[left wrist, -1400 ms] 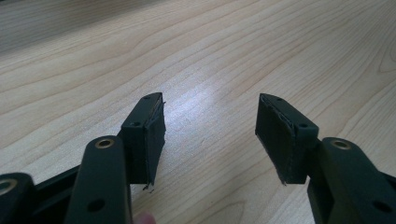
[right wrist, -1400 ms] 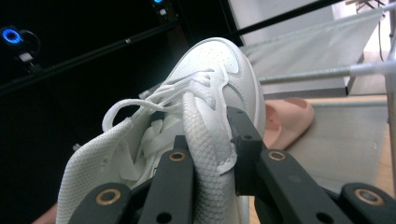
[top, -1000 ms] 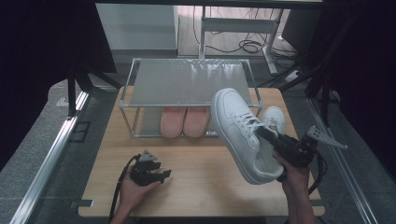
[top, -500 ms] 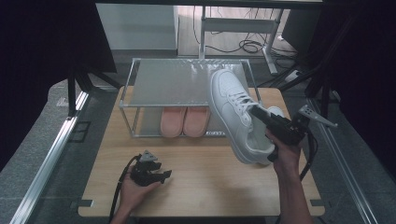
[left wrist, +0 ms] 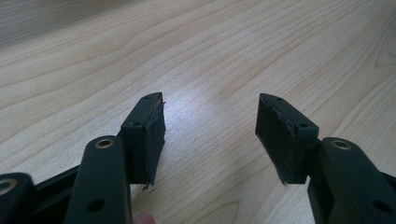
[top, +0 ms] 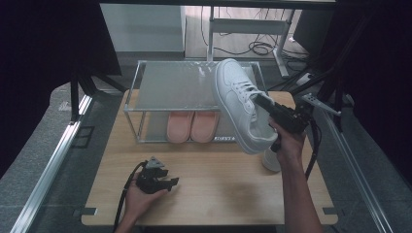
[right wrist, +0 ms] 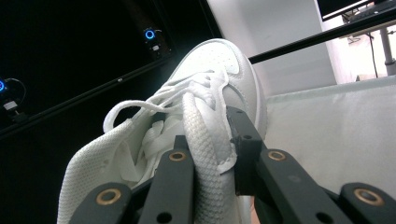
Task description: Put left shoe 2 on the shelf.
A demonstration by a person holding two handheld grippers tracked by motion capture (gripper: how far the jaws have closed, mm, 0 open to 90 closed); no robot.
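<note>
A white sneaker (top: 241,104) hangs in the air, toe pointing up over the shoe rack (top: 145,77), with my right gripper (top: 272,110) shut on its padded collar. In the right gripper view the sneaker (right wrist: 210,84) rises between the jaws, which pinch its collar (right wrist: 205,154). A second white sneaker (top: 272,160) lies on the wooden table (top: 218,194) below the right hand, mostly hidden. My left gripper (top: 170,182) rests near the table's front left, held in a hand. Its jaws stand open over bare wood in the left gripper view, left gripper (left wrist: 210,135).
The metal-framed rack has a translucent top shelf. A pair of pink shoes (top: 192,126) sits on its lower level. Cables (top: 257,48) lie on the floor behind the table. A rail (top: 48,165) runs along the left side.
My right gripper has carried the white sneaker up and away from me, toward the top of the rack. The left gripper has stayed where it was.
</note>
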